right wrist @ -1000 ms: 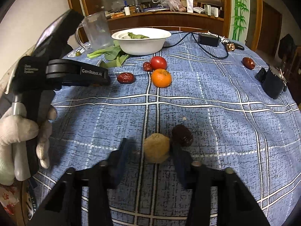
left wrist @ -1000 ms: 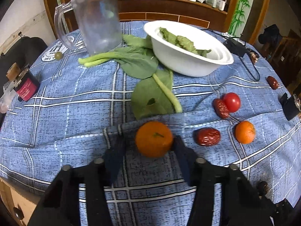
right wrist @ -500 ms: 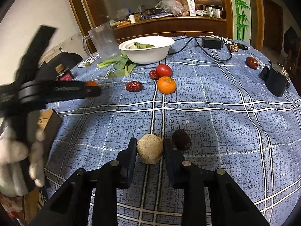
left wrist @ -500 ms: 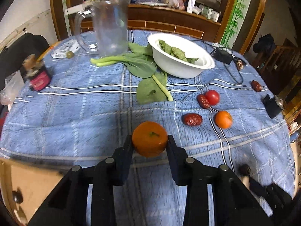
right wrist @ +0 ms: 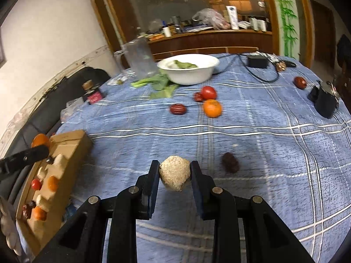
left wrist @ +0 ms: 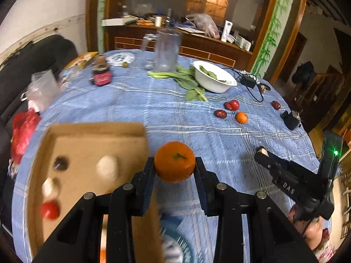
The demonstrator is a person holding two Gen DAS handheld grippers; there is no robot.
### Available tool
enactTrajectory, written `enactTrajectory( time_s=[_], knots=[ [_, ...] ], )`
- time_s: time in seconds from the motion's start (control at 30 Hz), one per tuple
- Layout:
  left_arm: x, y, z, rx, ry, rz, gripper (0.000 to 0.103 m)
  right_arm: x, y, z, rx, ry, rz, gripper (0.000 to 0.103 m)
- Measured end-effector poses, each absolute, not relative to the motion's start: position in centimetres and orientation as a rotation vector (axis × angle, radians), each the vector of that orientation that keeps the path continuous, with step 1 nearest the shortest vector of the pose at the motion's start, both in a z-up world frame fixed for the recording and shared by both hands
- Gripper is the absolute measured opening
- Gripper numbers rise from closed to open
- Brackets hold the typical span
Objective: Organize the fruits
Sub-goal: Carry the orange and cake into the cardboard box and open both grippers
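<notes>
Orange mandarin [left wrist: 174,164], lifted, now beside cardboard box [left wrist: 87,153]; left gripper [left wrist: 174,171] clamped.

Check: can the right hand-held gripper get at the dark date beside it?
Probably not yet: the right hand-held gripper is shut on a beige fruit. The dark date lies unobstructed just right.

Big open stretch of desk [right wrist: 252,144] in the middle. Cardboard box [left wrist: 92,140] blocks the left edge; a dark date [right wrist: 230,162] sits just right of the right gripper [right wrist: 174,172].
</notes>
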State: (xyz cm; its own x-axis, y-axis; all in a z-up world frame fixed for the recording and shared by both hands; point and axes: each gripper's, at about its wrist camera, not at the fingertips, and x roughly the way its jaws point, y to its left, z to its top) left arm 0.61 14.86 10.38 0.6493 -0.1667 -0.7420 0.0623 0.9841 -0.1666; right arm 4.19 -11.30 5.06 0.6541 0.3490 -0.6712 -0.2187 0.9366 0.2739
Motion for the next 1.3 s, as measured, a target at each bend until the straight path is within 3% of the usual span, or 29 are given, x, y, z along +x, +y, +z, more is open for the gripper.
enactTrajectory(
  time_s=[0.33,0.6,1.3],
  knots=[
    [-6.6,23.0,9.5,-0.231,0.827,0.034,0.034,-2.5,-4.6,8.2,0.121,0.759,0.494,0.031],
    [-8.0,28.0,7.2,-0.301,0.866,0.110,0.034,-5.1,2.2,8.3,0.082,0.797,0.642,0.031],
    [-3.4,27.7,5.5,-0.166,0.920,0.114,0.034,-4.5,11.4,4.0,-0.148,0.893,0.639,0.031]
  ],
)
